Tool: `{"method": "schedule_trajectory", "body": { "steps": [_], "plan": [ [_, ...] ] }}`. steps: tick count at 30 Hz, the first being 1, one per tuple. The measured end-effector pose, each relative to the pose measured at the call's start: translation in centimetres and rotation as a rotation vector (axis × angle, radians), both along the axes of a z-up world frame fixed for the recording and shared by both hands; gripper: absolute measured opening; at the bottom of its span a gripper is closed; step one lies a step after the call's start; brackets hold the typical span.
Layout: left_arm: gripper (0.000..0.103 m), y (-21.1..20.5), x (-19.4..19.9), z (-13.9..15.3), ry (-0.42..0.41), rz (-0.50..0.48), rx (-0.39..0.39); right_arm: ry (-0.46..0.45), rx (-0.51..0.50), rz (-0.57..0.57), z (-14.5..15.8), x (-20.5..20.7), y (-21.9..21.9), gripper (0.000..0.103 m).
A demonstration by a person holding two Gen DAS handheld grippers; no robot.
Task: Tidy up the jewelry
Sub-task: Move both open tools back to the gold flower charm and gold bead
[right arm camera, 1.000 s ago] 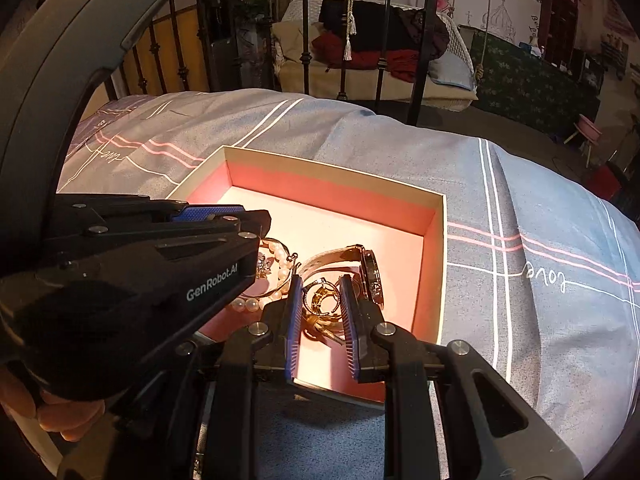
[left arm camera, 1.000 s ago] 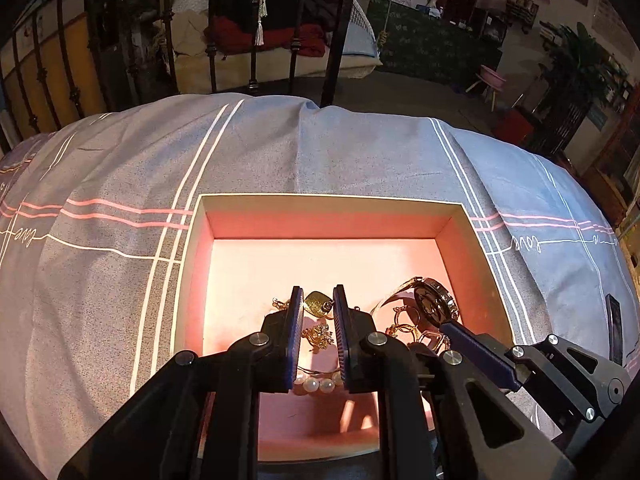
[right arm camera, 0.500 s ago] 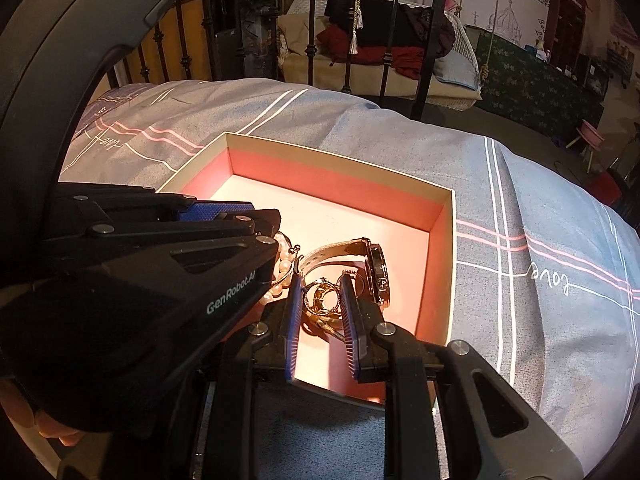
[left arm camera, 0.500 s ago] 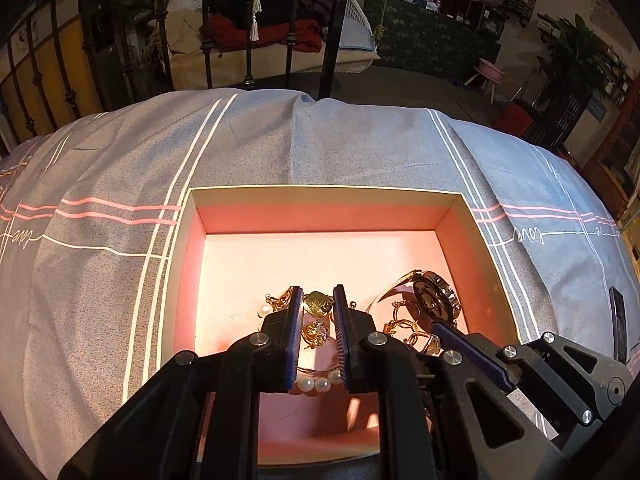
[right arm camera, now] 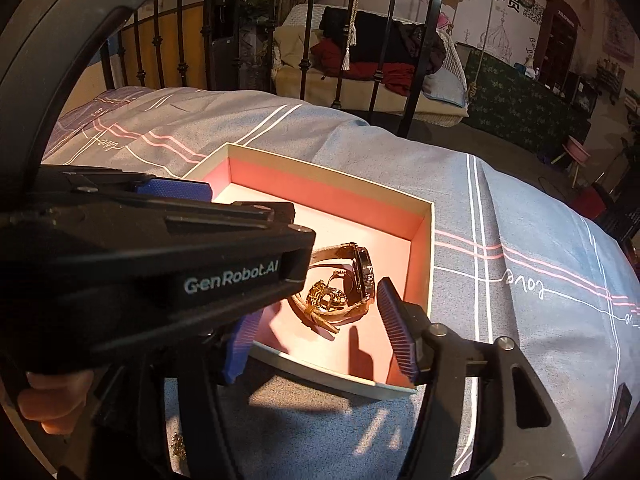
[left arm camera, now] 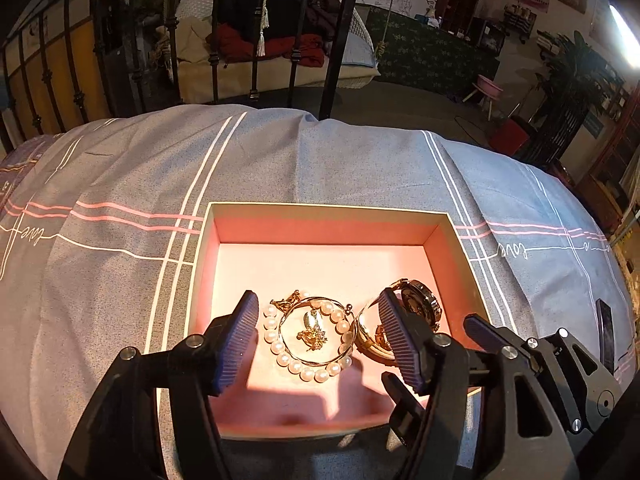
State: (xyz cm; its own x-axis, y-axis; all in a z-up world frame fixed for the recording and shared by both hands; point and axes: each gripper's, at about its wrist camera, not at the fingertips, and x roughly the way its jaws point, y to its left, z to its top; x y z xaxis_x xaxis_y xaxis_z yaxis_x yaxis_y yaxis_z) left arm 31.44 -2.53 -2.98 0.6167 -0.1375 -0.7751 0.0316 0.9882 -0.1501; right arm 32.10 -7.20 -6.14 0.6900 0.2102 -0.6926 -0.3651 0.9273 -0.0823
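Left gripper (left arm camera: pixel 316 340) over the pink-lined box (left arm camera: pixel 328 210) on the bed (left arm camera: pixel 320 160), jaws apart and opening; pearl bracelet (left arm camera: pixel 308 340) lies loose on the box floor between them, touched by neither pad (a small gold charm sits inside its ring). Right gripper (right arm camera: pixel 320 340) likewise, jaws apart and opening, with the gold ring (right arm camera: pixel 326 298) and watch (right arm camera: pixel 360 276) just ahead between them, unheld.

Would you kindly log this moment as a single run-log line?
left tongs: opening, above pearl bracelet | right tongs: opening, above watch | both items lying in pink box
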Motion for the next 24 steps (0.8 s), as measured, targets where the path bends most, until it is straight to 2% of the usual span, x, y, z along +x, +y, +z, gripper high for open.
{"method": "schedule_trajectory", "body": {
  "steps": [3,8,12,16,20,24],
  "plan": [
    [0.068,0.2,-1.8,1.4,-0.033,-0.022,-0.034,-0.027,0.021,-0.011,0.9,-1.5,-0.6,0.066],
    [0.071,0.3,-6.6,2.3,-0.09,-0.068,-0.033,-0.045,0.078,-0.031,1.3,-5.5,-2.2,0.068],
    [0.071,0.7,-11.4,0.7,-0.088,-0.083,-0.046,-0.022,0.098,-0.045,-0.1,-9.2,-3.6,0.068],
    [0.071,0.9,-14.7,-1.9,-0.055,-0.078,-0.026,0.064,0.104,-0.054,-3.0,-11.6,-4.6,0.068],
    [0.071,0.4,-16.1,-3.9,-0.005,-0.101,-0.024,0.069,0.109,-0.067,-4.2,-12.8,-5.2,0.068],
    [0.071,-0.6,-16.2,-4.6,0.002,-0.119,0.005,0.059,0.092,-0.066,-4.3,-13.2,-5.0,0.068]
  ]
}}
